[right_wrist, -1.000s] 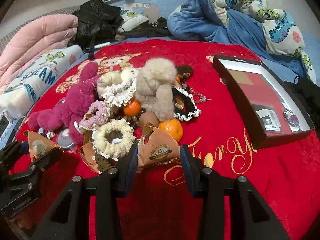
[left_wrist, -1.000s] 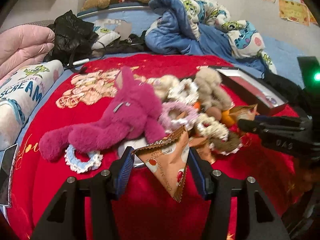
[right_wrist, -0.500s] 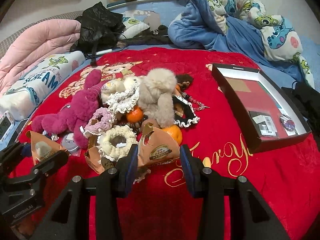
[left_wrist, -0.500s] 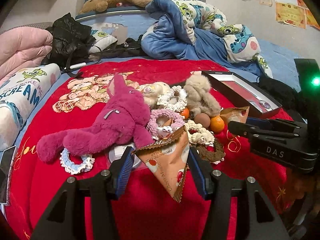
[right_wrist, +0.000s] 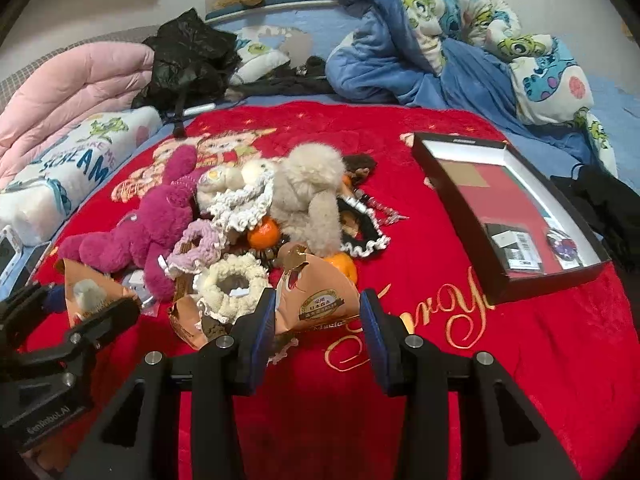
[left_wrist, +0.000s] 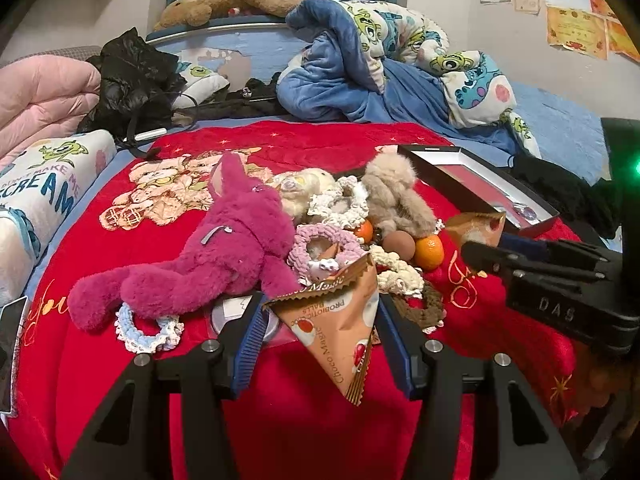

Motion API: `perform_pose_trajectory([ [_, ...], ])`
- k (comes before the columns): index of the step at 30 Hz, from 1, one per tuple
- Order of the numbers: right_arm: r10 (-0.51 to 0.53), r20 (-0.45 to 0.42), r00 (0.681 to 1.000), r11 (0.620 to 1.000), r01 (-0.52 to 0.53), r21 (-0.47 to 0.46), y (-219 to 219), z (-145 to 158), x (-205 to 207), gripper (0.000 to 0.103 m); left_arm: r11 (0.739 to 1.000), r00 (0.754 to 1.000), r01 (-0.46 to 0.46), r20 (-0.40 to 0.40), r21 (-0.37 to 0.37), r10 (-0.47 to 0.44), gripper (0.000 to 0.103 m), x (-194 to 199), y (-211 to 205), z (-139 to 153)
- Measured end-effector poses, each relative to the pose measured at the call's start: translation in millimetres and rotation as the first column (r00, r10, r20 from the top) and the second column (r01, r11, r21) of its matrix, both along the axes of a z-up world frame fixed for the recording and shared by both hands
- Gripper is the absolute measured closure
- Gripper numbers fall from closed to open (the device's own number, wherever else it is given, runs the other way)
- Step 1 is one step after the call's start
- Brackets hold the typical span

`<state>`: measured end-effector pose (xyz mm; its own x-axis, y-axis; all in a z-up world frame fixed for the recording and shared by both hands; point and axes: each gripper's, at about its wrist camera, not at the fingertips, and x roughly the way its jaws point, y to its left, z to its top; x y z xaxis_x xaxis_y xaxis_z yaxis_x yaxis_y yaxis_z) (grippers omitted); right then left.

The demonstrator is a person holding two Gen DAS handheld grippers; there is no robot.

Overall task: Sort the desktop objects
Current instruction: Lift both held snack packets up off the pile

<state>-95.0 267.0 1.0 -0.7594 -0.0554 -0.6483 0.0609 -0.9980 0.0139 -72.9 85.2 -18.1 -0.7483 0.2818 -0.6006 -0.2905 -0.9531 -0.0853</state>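
Note:
My left gripper is shut on a brown triangular Choco Magic snack packet held above the red blanket. My right gripper is shut on a second brown snack packet. Each gripper shows in the other's view, the right one at the right and the left one at the lower left. Ahead lies a pile: a magenta plush, a beige plush, several knitted scrunchies and oranges. Another torn brown packet lies by the pile.
An open black box with cards and a badge lies at the right on the red blanket. Blue bedding, a pink quilt, a black bag and a printed pillow ring the far side.
Both grippers have pulled back and up from the pile, each keeping its snack packet. The pile looks smaller and farther away in both views.

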Motion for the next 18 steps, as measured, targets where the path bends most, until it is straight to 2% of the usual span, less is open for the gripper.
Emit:
perform_pose_trajectory([
  [1, -0.006, -0.006, 1.000, 1.000, 0.006, -0.005, 1.4, -0.2, 2.4, 0.063, 1.000, 1.000, 0.002, -0.003, 0.006, -0.002, 0.047, 1.3, 0.5, 1.2],
  [7, -0.049, -0.006, 0.999, 0.991, 0.048, -0.127, 8.2, -2.7, 13.9, 0.063, 1.000, 1.000, 0.025, -0.008, 0.008, -0.025, 0.047, 10.6, 10.8, 9.1],
  [9, -0.047, -0.011, 0.999, 0.990, 0.045, -0.135, 3.0, 1.0, 17.7, 0.063, 0.999, 0.999, 0.033, -0.010, 0.026, -0.033, 0.047, 14.8, 16.0, 16.6],
  [13, -0.035, -0.037, 0.999, 0.987, 0.028, -0.158, -4.2, 16.0, 31.2, 0.063, 1.000, 0.999, 0.002, -0.041, -0.006, -0.002, 0.047, 25.0, 22.8, 31.0],
  [18, -0.034, -0.084, 0.996, 0.998, 0.029, -0.056, -7.0, 34.6, 45.0, 0.063, 1.000, 0.999, -0.004, -0.043, 0.020, 0.005, 0.047, 31.5, 27.7, 39.2],
])
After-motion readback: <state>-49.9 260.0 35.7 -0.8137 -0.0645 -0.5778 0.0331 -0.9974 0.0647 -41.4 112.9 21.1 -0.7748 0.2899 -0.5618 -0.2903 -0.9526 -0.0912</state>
